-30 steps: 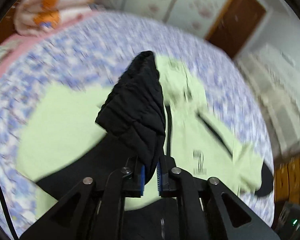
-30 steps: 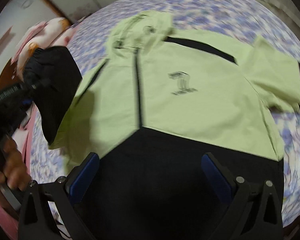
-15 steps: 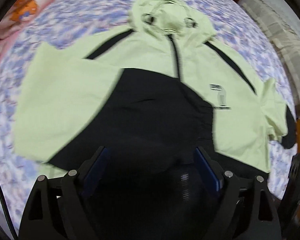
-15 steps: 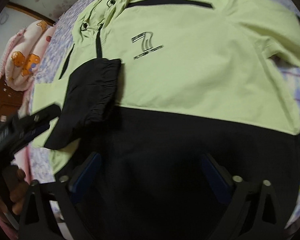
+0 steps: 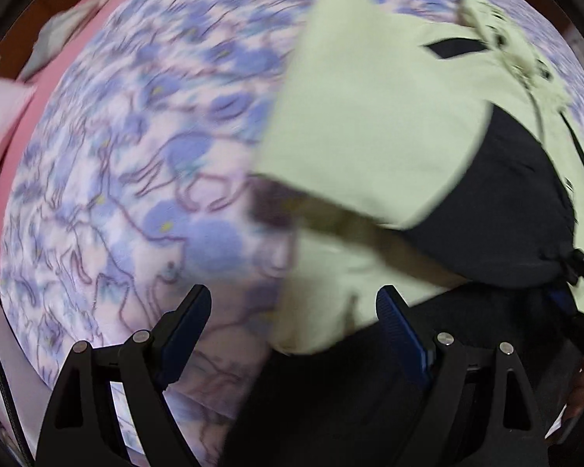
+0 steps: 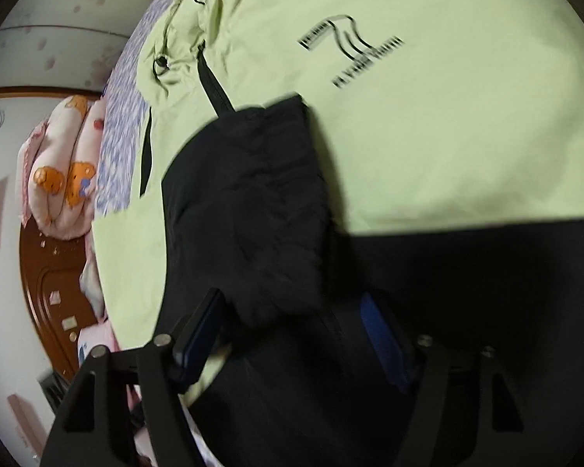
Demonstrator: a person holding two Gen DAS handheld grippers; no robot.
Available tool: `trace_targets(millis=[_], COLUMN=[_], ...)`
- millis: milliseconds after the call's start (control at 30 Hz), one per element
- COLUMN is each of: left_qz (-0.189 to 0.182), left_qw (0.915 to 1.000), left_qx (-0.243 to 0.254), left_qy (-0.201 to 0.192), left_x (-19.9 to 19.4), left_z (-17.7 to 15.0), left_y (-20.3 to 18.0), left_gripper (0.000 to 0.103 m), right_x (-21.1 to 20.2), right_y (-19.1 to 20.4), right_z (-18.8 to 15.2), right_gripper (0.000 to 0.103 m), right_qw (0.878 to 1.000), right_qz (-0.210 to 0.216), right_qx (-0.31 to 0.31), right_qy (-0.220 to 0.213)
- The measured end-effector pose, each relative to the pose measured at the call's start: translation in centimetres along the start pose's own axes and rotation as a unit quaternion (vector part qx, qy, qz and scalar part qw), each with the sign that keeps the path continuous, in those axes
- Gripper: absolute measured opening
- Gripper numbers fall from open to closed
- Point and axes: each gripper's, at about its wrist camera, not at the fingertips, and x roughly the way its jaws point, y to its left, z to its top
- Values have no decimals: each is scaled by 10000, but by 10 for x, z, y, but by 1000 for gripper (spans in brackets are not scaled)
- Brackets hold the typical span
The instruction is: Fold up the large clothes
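Note:
A pale green and black hooded jacket lies front up on the bed. Its black sleeve is folded across the chest. My right gripper hovers low over the black hem with the sleeve's cuff end between its fingers. Its jaws are closing, and the pads are not seen pressing. In the left wrist view my left gripper points straight down, open, over the jacket's side edge. Green fabric and black hem lie between its fingers. The right gripper shows at that view's right edge, by the folded sleeve.
A blue and purple floral bedspread lies under the jacket, with a pink edge at the upper left. A rolled pink quilt and a wooden headboard stand beyond the hood. A person's hand holds the right gripper.
My left gripper let go of the black sleeve, which now lies across the chest, then swung left and down to the jacket's side edge. My right gripper sank toward the hem and its jaws narrowed.

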Motion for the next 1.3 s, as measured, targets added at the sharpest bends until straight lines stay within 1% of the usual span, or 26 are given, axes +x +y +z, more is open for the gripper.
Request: trace_targets(millis=[33, 67, 100, 133, 167, 233, 267, 333, 367, 400, 433, 467, 533, 633, 667, 700, 800, 833, 933, 1033, 1067, 1133, 1200, 1300], left_qz=[-53, -103, -188, -271, -425, -692, -757, -859, -897, -858, -838, -871, -840, -857, -843, -809, -781, -752, -710, -918, -1013, -1179, -1202, -1119], left_qw=[10000, 9999, 9997, 9994, 9987, 9968, 9962, 9952, 9951, 9955, 9958, 9957, 9960, 9958, 9958, 9960, 9960, 9963, 9966, 9941, 9925, 9878, 9850, 9856], left_qx=[-73, -114, -167, -206, -254, -323, -346, -323, -274, -222, -156, -77, 17, 93, 116, 131, 122, 105, -53, -438, -606, -1002, -1229, -1263], left_qy=[16, -15, -75, -108, -152, -242, -275, -328, -328, -331, -323, -303, -305, -323, -331, -350, -406, -413, -425, -374, -313, -187, -111, -112], left_x=[7, 12, 16, 19, 23, 28, 30, 34, 37, 39, 41, 42, 40, 43, 44, 45, 46, 48, 51, 54, 56, 59, 61, 61], left_z=[4, 8, 13, 18, 24, 35, 39, 46, 49, 51, 52, 53, 54, 55, 55, 56, 58, 62, 63, 66, 66, 65, 66, 65], left_y=[10, 16, 20, 23, 27, 29, 29, 28, 26, 24, 22, 21, 13, 8, 6, 2, -5, -12, -14, -9, -4, 6, 9, 9], left_gripper=[86, 86, 86, 86, 86, 85, 84, 80, 73, 63, 58, 54, 53, 51, 47, 41, 36, 36, 36, 35, 35, 35, 35, 35], right_x=[2, 3, 3, 4, 4, 4, 0, -9, -16, -24, -32, -45, -65, -102, -112, -119, -126, -125, -119, -103, -96, -85, -76, -65], right_y=[4, 7, 9, 10, 11, 12, 11, 17, 22, 27, 32, 39, 42, 39, 36, 33, 14, 4, -19, -34, -42, -52, -64, -70], right_z=[2, 4, 7, 10, 13, 18, 21, 28, 32, 37, 42, 47, 55, 66, 68, 71, 77, 79, 74, 67, 65, 60, 56, 49], right_gripper=[61, 53, 42, 34, 15, 13, 12, 11, 11, 11, 11, 10, 10, 10, 10, 10, 10, 10, 10, 10, 10, 10, 10, 10], right_qw=[10000, 9998, 9996, 9993, 9989, 9985, 9984, 9977, 9969, 9957, 9939, 9904, 9841, 9706, 9665, 9645, 9642, 9662, 9704, 9719, 9740, 9769, 9796, 9808], right_qz=[-15, -22, -19, -18, -12, 55, 110, 139, 123, 110, 104, 87, 32, -39, -100, -171, -385, -419, -509, -774, -879, -895, -867, -963], right_qx=[19, 88, 152, 217, 281, 324, 305, 137, -23, -156, -284, -440, -601, -717, -721, -715, -641, -531, -270, -176, -74, 122, 306, 312], right_qy=[-82, -184, -258, -312, -375, -430, -458, -646, -781, -912, -1058, -1306, -1673, -2296, -2461, -2537, -2543, -2488, -2344, -2217, -2089, -1937, -1787, -1668])
